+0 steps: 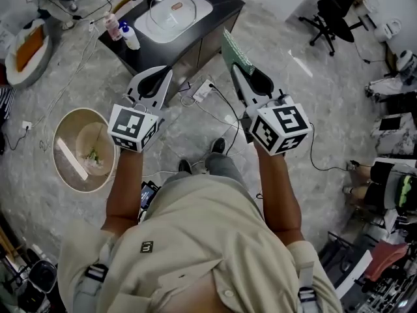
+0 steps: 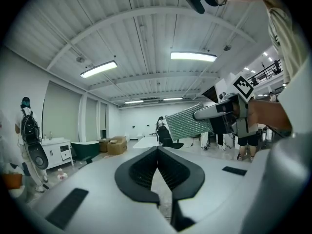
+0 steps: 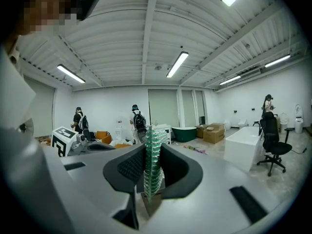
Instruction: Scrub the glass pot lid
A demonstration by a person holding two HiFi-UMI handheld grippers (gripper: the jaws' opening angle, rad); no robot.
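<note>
Right gripper (image 1: 236, 70) is clamping the green scrub pad (image 1: 236, 54), left gripper (image 1: 166, 74) is sitting closed on nothing; I'm planning on laying it flat on the glass pot lid (image 1: 171, 8) in the sink (image 1: 206, 6) ahead.

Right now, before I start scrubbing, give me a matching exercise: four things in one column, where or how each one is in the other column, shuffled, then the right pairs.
Things:
1. left gripper
2. right gripper
3. glass pot lid
4. round bin

States:
A. lying in the white sink
B. shut on the green scrub pad
C. standing on the floor
D. shut, with nothing between its jaws

Pairs: 1-D, 2-B, 3-A, 4-C.
</note>
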